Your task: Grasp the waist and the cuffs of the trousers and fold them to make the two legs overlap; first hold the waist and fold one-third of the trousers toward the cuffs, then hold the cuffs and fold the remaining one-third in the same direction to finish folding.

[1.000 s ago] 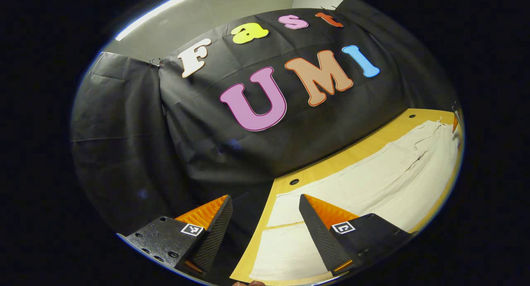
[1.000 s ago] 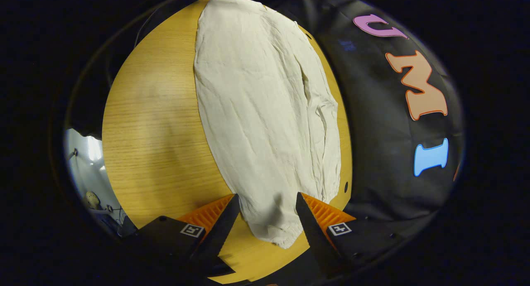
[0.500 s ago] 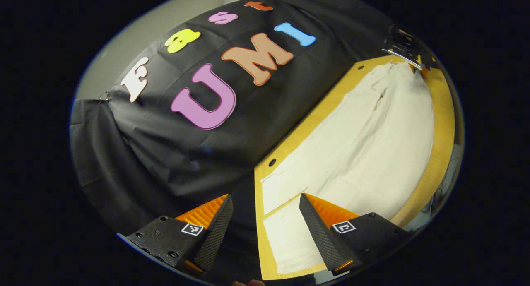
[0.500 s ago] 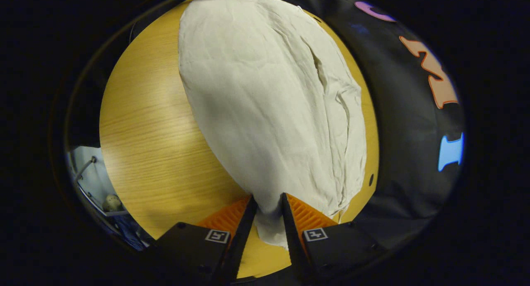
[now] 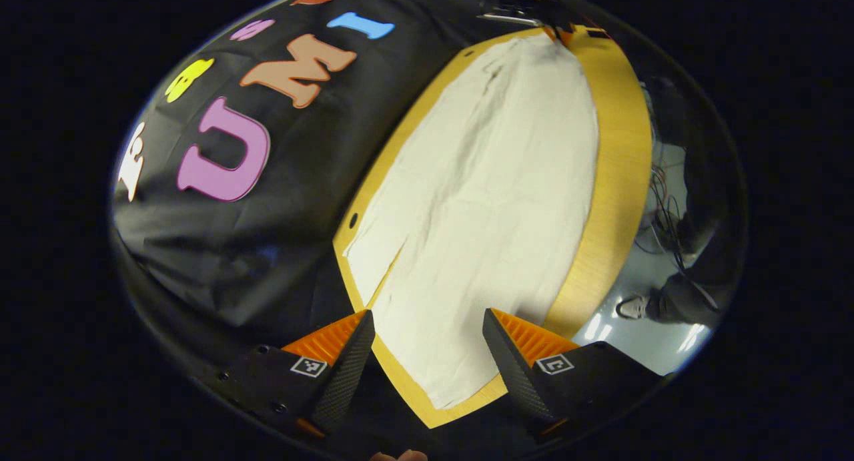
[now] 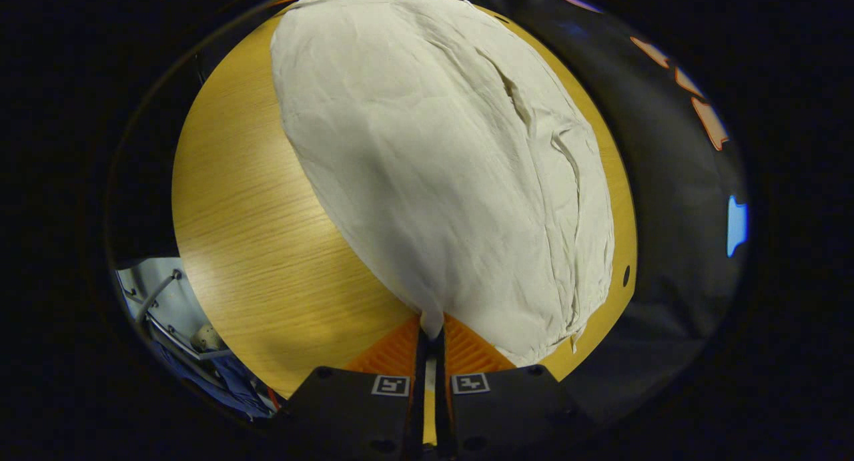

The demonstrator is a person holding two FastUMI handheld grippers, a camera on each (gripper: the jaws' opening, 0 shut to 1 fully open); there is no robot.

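1. The trousers lie spread flat along the bench, both legs side by side, not yet overlapped.
2. Your right claw is pressed together on a pinch of cloth at the near edge of the waist end; a small peak of fabric stands up between its fingers.
3. Your left claw is spread wide and holds nothing. It hovers over the cuff of the nearer leg, at the bench's near corner.
4. The cloth looks thin, light and limp, and it creases easily. Expect it to sag and drag between your two holds, not swing over as a sheet.
5. Take the cuff at its hem edge, deep enough to catch both layers, so the leg lifts level with the waist.
6. The left claw's view shows the slit between the two legs, the full length of the trousers to the far end where the right claw grips, and a person's shoe on the floor beside the bench.
7. The right claw's view shows the pinch itself up close, and the wrinkled ridge along the far leg.
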